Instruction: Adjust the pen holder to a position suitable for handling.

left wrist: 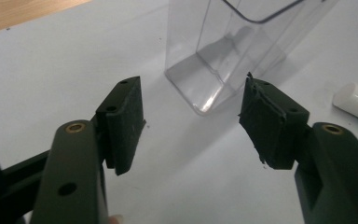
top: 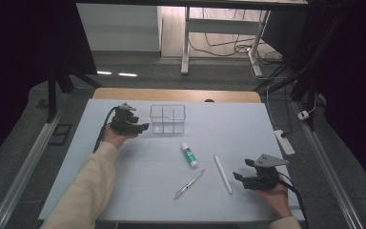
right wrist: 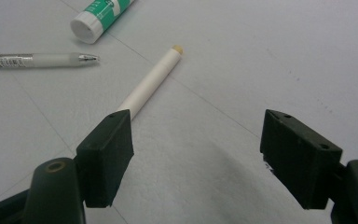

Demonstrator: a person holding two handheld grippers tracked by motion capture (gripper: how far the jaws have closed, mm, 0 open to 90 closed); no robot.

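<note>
The tabletop (top: 138, 171) takes up most of the high view. The clear bin (top: 167, 119) sits upper middle, just beside the left tool (top: 144, 127), whose jaws are apart with nothing between them. Looks light, stiff and slick, so I'd pinch a thin wall near the rim. The right tool (top: 240, 170), lower right, is also spread wide and empty. The white stick (top: 222, 173) lies just left of it, near the glue (top: 189, 154) and pen (top: 189, 184).
</note>
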